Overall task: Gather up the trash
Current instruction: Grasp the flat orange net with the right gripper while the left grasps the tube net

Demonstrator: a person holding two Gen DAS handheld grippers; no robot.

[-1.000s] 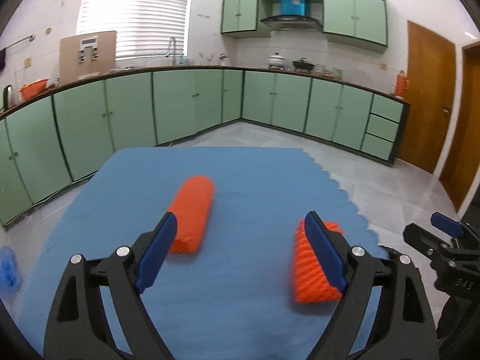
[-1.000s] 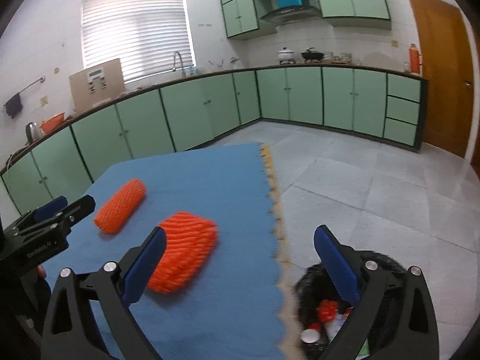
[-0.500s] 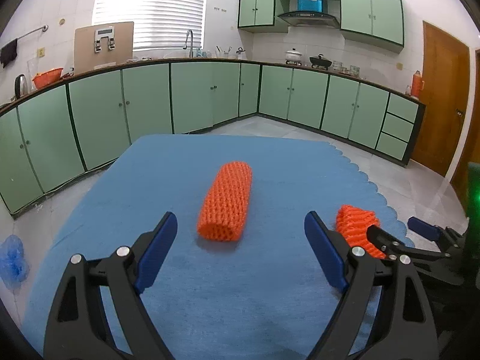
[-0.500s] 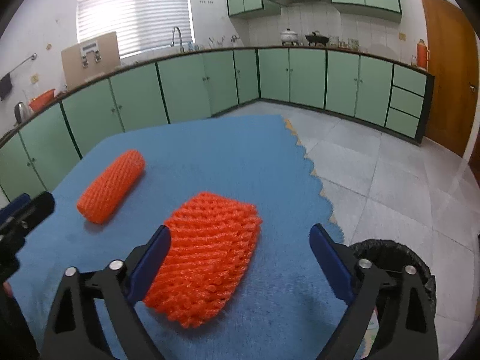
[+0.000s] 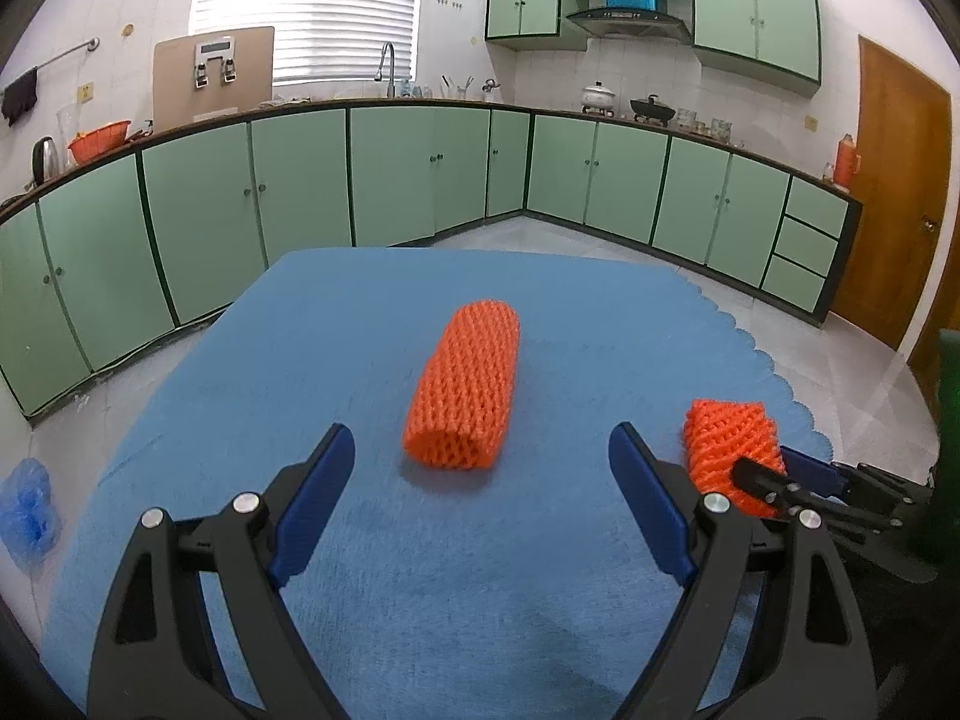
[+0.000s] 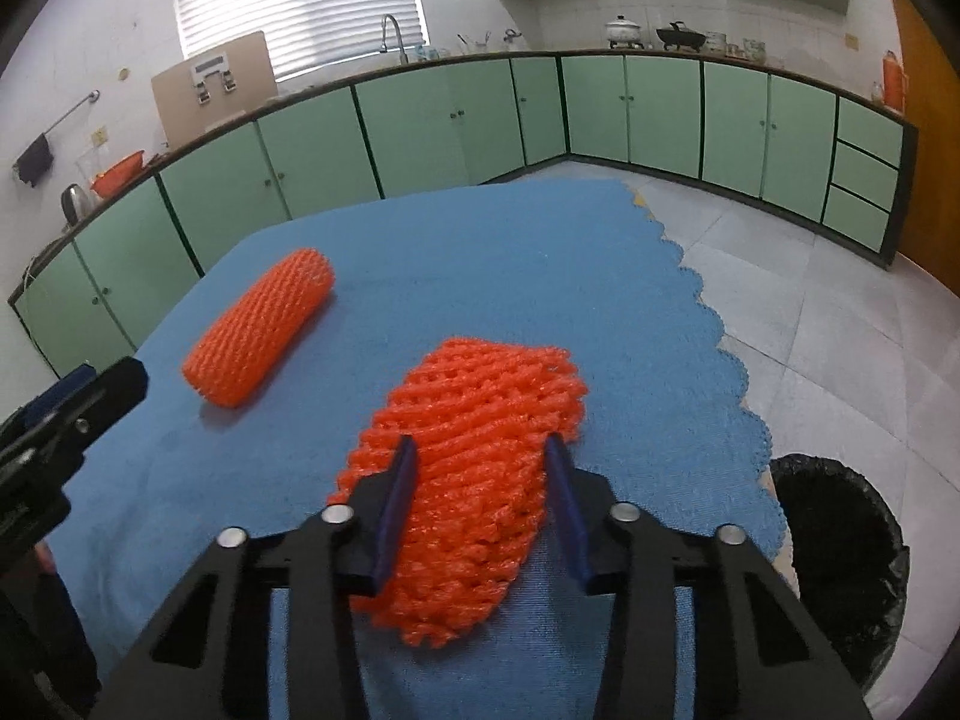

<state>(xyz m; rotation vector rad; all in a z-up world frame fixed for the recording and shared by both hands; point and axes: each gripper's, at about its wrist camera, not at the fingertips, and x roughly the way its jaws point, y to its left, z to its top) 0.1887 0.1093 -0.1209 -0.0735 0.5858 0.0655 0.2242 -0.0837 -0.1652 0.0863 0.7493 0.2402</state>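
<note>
Two orange foam nets lie on a blue mat (image 5: 336, 330). The rolled net (image 5: 465, 384) rests just ahead of my left gripper (image 5: 481, 441), which is open and holds nothing. In the right wrist view the same roll (image 6: 261, 330) sits at the left. The flatter net (image 6: 486, 384) is between the blue pads of my right gripper (image 6: 480, 447), whose jaws are closing and pinch its near end. The left wrist view shows this net (image 5: 726, 432) bunched up in the right gripper (image 5: 774, 474).
A black-lined trash bin (image 6: 840, 534) stands on the tiled floor just off the mat's scalloped right edge (image 6: 738, 372). A blue plastic bag (image 5: 27, 510) lies on the floor to the left. Green kitchen cabinets (image 5: 420, 174) ring the room.
My right gripper came down over the flatter net and its jaws went from wide open to pinching it. My left gripper moved toward the rolled net, still open.
</note>
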